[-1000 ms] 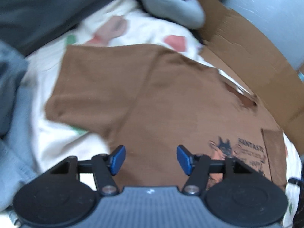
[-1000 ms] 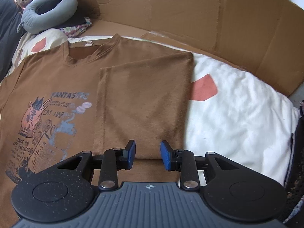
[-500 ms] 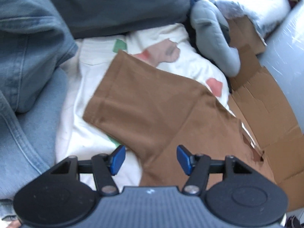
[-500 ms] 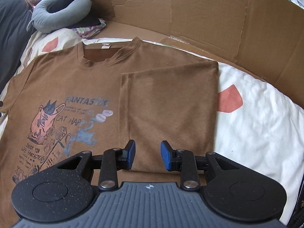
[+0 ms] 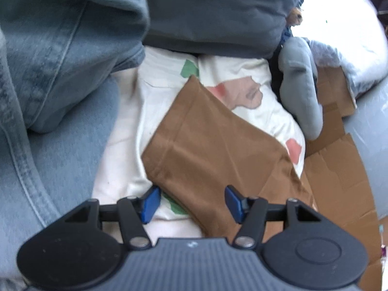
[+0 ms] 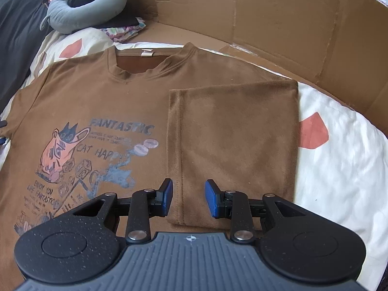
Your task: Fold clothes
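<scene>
Two grippers in play here, both with nothing in them. The brown t-shirt (image 6: 116, 101) lies flat and face up on a white bed cover (image 6: 344, 165) with red patches, its cat print and "FANTASTIC" lettering showing. One side of it is already folded in over the chest, so that sleeve (image 6: 232, 133) sits on top as a neat rectangle beside the print.

The right gripper (image 6: 188, 197) hangs over the lower edge of that folded part, its blue fingers (image 6: 167, 195) spread a bit and not pinching any cloth, one on each side of the folded sleeve's hem seam.

The left gripper (image 5: 191, 203) is over at the other sleeve (image 5: 194, 131), which still lies out flat on the bed cover (image 5: 126, 145). Its fingers (image 5: 150, 203) are spread wider, with the sleeve's underarm edge showing between them, but they aren't closed on it. Whether the tips touch the fabric I can't tell, it's a bit blurry.

A person's jeans (image 5: 48, 72) fill the left of that view. A grey neck pillow (image 6: 84, 7) sits up by the shirt's collar end, and cardboard walls (image 6: 266, 24) run along the far side of the bed.
</scene>
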